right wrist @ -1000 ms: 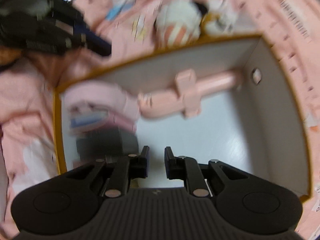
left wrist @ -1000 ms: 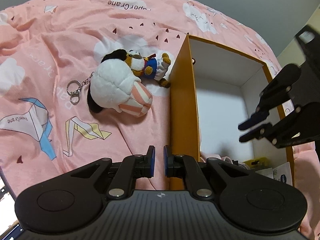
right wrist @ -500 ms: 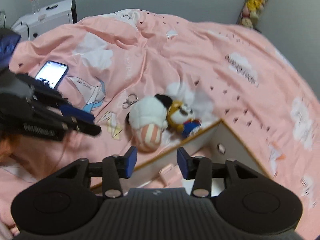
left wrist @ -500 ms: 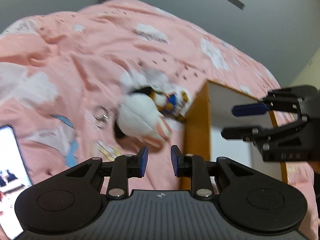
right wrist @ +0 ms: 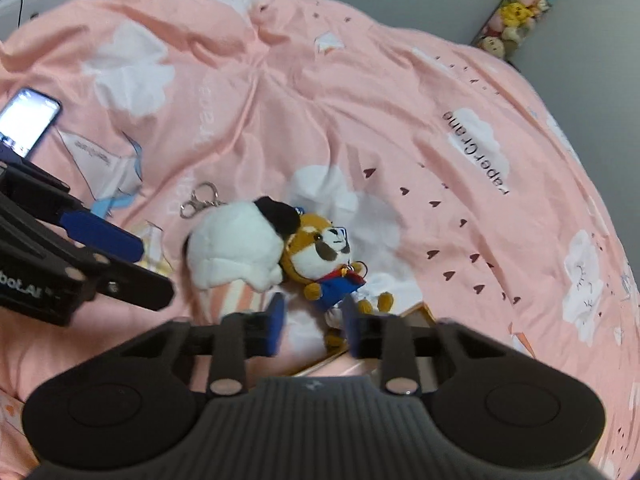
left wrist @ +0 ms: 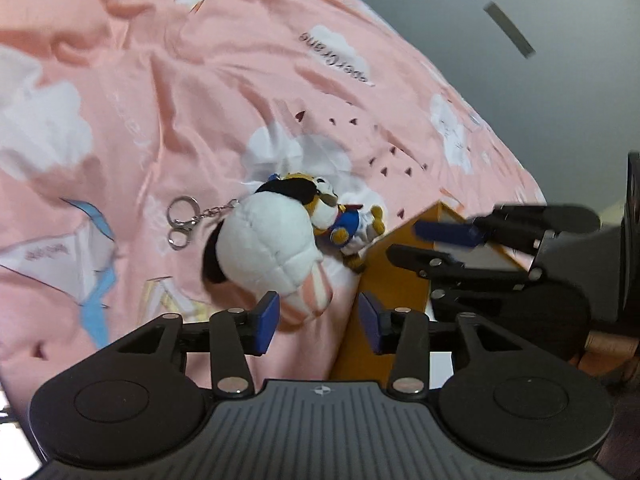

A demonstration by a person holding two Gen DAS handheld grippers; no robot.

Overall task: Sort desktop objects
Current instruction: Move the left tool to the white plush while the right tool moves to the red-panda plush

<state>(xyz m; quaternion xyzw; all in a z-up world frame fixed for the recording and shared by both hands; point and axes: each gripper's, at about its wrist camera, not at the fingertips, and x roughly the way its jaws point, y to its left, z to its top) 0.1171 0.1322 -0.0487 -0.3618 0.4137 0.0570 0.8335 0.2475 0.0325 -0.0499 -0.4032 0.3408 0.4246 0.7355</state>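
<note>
Left to right across the bed, as the right wrist view gives it. A lit phone (right wrist: 28,120) lies on the pink duvet (right wrist: 360,120) at the far left edge. Below it the left claw (right wrist: 138,266) reaches in from the left; its jaws are opening, with nothing between them. A metal key ring (right wrist: 199,199) lies just left of the white plush (right wrist: 236,248), to which a short chain joins it in the left wrist view (left wrist: 182,222). The white plush, with a black patch and a pink-striped base, lies on its side (left wrist: 264,248), touching the smaller brown plush (right wrist: 324,256) in a blue outfit on its right (left wrist: 340,224). The right claw (right wrist: 310,322) hovers over the near edge of the brown plush; its jaws are closing, apart and gripping nothing. An orange box (left wrist: 384,292) with a white interior stands just right of both toys, and its corner shows beneath the right claw (right wrist: 416,312). Stacked soft toys (right wrist: 516,12) stand by the wall at far right.
</note>
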